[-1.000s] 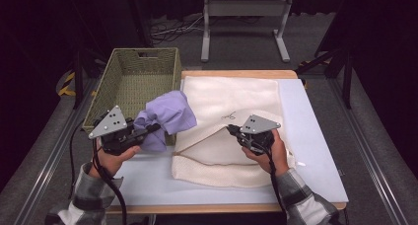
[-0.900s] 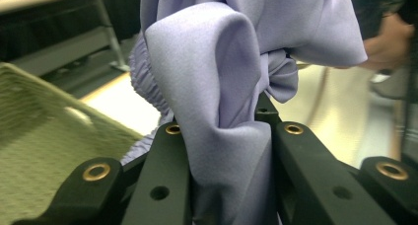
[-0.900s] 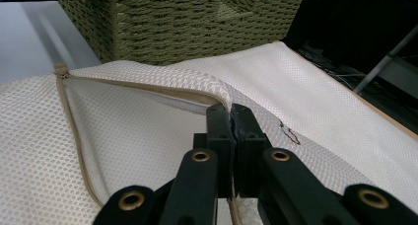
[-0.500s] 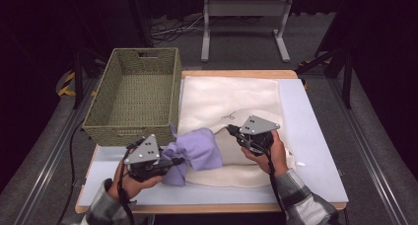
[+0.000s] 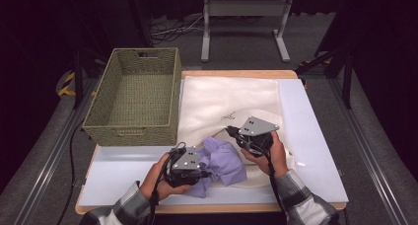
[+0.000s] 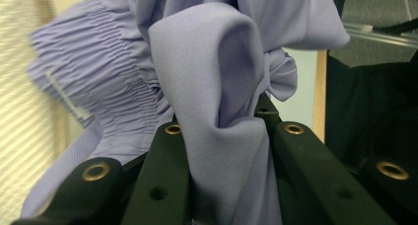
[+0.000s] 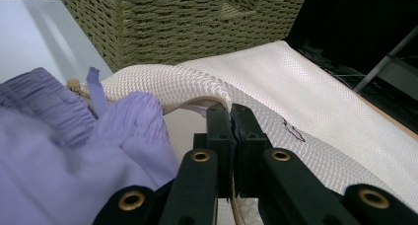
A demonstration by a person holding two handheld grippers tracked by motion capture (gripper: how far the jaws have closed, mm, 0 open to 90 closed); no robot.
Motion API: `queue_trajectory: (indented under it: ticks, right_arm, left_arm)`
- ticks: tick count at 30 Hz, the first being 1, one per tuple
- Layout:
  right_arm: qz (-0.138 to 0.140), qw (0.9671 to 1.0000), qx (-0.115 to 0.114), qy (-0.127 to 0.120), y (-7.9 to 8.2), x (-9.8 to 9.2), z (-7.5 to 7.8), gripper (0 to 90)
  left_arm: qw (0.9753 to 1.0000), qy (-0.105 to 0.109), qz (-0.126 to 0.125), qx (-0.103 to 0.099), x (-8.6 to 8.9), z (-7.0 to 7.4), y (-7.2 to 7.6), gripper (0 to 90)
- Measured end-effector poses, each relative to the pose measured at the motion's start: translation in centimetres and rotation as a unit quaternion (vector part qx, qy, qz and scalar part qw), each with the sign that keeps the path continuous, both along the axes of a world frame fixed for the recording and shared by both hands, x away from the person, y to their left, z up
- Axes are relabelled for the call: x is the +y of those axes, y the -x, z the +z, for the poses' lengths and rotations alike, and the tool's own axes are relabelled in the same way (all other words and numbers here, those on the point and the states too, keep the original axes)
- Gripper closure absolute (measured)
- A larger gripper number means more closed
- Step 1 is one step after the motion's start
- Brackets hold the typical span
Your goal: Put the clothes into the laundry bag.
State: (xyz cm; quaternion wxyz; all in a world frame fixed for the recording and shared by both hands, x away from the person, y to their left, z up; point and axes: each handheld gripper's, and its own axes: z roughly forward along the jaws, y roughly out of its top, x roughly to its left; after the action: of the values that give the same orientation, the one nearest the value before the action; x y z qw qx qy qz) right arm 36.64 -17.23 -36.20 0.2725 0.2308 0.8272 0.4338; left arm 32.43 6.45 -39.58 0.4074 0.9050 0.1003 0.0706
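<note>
A lilac garment [image 5: 226, 162] with an elastic band hangs bunched from my left gripper [image 5: 206, 170], whose jaws are shut on a fold of it [image 6: 212, 62]. It rests low over the table's front, against the near edge of a cream woven cloth [image 5: 231, 96]. My right gripper [image 5: 230, 131] is shut on that cloth's edge [image 7: 197, 84] and holds it raised a little. In the right gripper view the lilac garment [image 7: 59, 151] lies just left of the closed jaws [image 7: 231, 109], under the lifted cream edge.
A green woven basket [image 5: 130, 132] stands at the table's back left, its inside bare; its wall [image 7: 187, 18] rises close behind the cloth. The white table top [image 5: 315, 146] shows to the right and front left. A metal stand [image 5: 244, 8] is beyond the table.
My left gripper has carried the lilac garment from beside the basket down to the table's front and then right, up against the cream cloth. The right gripper has kept its hold and place.
</note>
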Motion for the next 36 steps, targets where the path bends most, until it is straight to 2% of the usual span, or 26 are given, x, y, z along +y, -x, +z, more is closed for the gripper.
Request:
queue_trajectory:
  ticks: [5, 7, 9, 12, 17, 18, 20, 22, 25, 26, 29, 31, 36]
  right_arm:
    - [0.002, 1.0000, 0.000, 0.000, 0.2, 0.1, 0.0, 88.2]
    - [0.005, 1.0000, -0.001, 0.001, 0.3, 0.2, 0.1, 88.2]
    - [0.006, 1.0000, -0.004, 0.002, 0.5, 0.3, 0.2, 88.2]
    - [0.008, 1.0000, -0.004, 0.000, 0.6, 0.3, 0.3, 88.2]
    - [0.012, 0.9999, -0.007, 0.002, 0.8, 0.3, 0.5, 88.2]
    - [0.013, 0.9999, -0.008, 0.002, 0.8, 0.3, 0.5, 88.2]
    - [0.012, 0.9999, -0.008, 0.002, 0.9, 0.3, 0.5, 88.2]
    - [0.013, 0.9999, -0.008, 0.002, 0.9, 0.3, 0.6, 88.2]
    - [0.014, 0.9999, -0.007, 0.005, 0.9, 0.4, 0.5, 88.2]
    - [0.014, 0.9999, -0.007, 0.005, 0.9, 0.4, 0.5, 88.2]
    - [0.018, 0.9998, -0.003, 0.010, 0.9, 0.4, 0.2, 88.2]
    - [0.020, 0.9998, 0.002, 0.010, 1.0, 0.4, 0.1, 88.2]
    - [0.022, 0.9996, 0.012, 0.013, 1.1, 0.2, -0.3, 88.3]
  left_arm:
    - [0.9998, -0.009, -0.017, 0.006, -2.0, -0.3, 0.0, 77.2]
    - [0.9997, -0.020, -0.014, 0.003, -2.9, -0.5, -0.4, 77.1]
    - [0.9997, -0.024, -0.003, 0.001, -3.5, -0.7, -0.9, 77.0]
    - [0.9997, -0.010, 0.023, 0.004, -4.0, -0.8, -2.1, 76.9]
    - [0.9978, -0.002, 0.067, -0.003, -4.4, -1.2, -3.8, 76.4]
    - [0.9971, -0.003, 0.076, -0.008, -4.5, -1.3, -4.0, 76.4]
    - [0.9955, 0.002, 0.095, -0.004, -4.5, -1.4, -4.5, 76.2]
    - [0.9925, 0.005, 0.122, -0.009, -4.5, -1.6, -5.2, 75.8]
    - [0.9895, 0.001, 0.144, -0.007, -4.6, -2.0, -5.9, 74.4]
    - [0.9895, 0.001, 0.144, -0.007, -4.6, -2.0, -5.9, 74.3]
    - [0.9867, -0.005, 0.163, -0.008, -4.8, -2.5, -6.7, 73.6]
    - [0.9860, -0.007, 0.166, -0.005, -5.0, -2.7, -7.0, 72.4]
    - [0.9867, -0.012, 0.162, -0.004, -5.2, -2.8, -7.0, 72.6]
